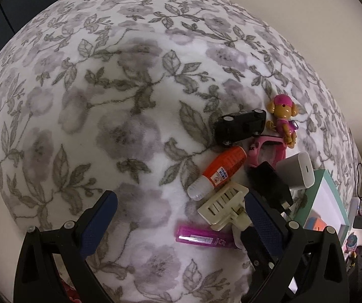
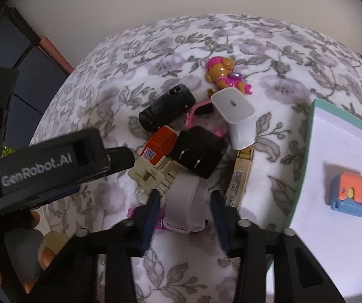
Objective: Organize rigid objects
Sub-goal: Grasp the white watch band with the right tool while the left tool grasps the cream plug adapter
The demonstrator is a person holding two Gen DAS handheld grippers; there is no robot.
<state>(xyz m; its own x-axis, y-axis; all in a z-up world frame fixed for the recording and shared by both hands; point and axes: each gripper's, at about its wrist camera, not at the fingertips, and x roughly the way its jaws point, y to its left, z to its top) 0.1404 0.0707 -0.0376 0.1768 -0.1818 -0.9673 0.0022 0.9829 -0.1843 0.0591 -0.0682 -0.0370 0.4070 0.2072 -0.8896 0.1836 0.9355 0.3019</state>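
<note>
A pile of small items lies on the flowered blanket: a black toy car, a dog figure, an orange glue bottle, a white charger, a black plug, a cream hair clip and a magenta stick. My left gripper stands open just left of the pile, its right finger beside the clip. My right gripper is shut on a pale grey rounded piece at the near side of the pile.
A teal-rimmed white tray sits to the right of the pile with an orange and blue cube toy in it. A yellowish labelled item lies between pile and tray. A hand holds the left gripper's black body.
</note>
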